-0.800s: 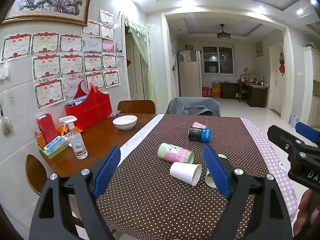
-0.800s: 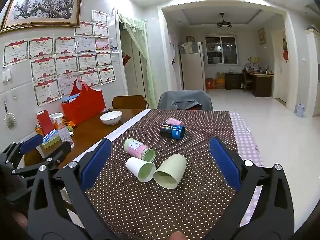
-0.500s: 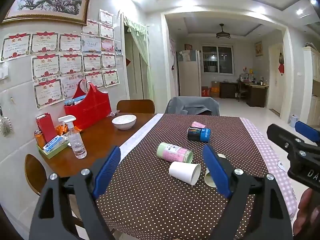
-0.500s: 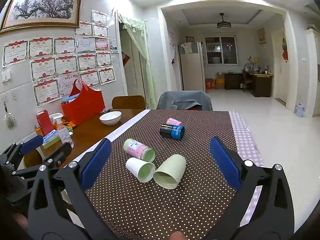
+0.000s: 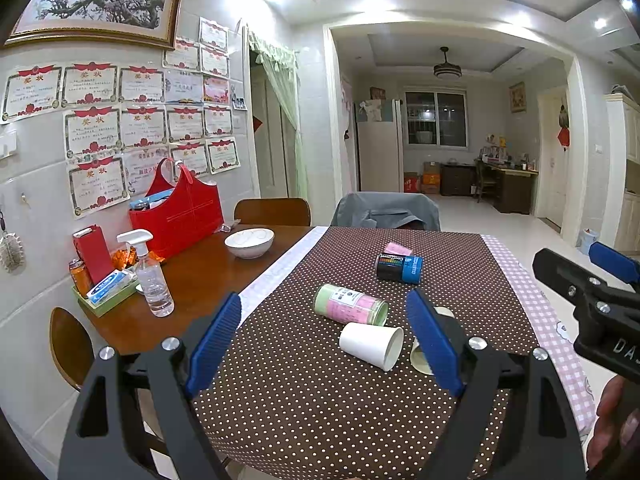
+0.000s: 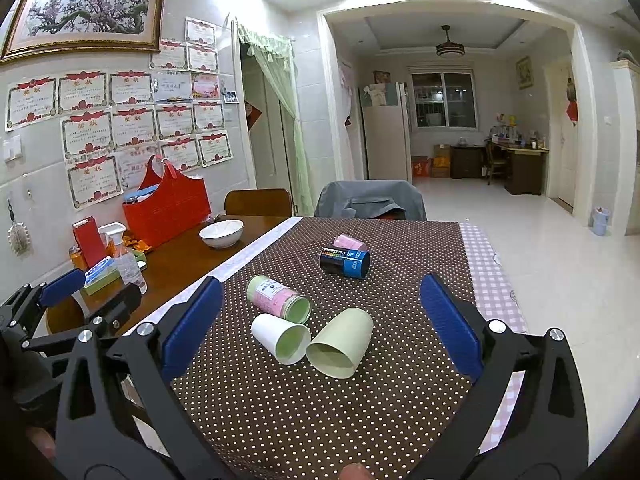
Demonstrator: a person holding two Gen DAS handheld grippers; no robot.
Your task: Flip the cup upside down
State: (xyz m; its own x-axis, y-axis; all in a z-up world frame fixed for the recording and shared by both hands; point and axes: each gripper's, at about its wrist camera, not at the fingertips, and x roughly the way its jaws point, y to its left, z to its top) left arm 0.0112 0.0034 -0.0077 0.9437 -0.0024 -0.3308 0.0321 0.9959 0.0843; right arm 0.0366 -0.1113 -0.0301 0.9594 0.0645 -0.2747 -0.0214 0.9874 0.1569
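Observation:
Several cups lie on their sides on the brown dotted tablecloth (image 6: 320,420). A white cup (image 6: 281,338) (image 5: 372,344) and a pale green cup (image 6: 341,348) lie side by side nearest me, mouths toward the cameras. Behind them rest a green-pink cup (image 6: 279,299) (image 5: 350,304), a black-blue cup (image 6: 345,262) (image 5: 399,268) and a small pink cup (image 6: 349,242). My right gripper (image 6: 320,324) is open, held back from the white and pale green cups. My left gripper (image 5: 324,338) is open, with its right finger (image 5: 434,340) covering most of the pale green cup (image 5: 420,358).
On bare wood at the left stand a white bowl (image 6: 221,233), a spray bottle (image 5: 149,276), a red bag (image 5: 178,214) and a tray of small items (image 5: 106,288). Two chairs (image 6: 370,200) sit at the far end. The table's right edge (image 6: 496,292) drops to open floor.
Both grippers stay open. The views have barely shifted, with the cups sitting very slightly higher in the left wrist view than before.

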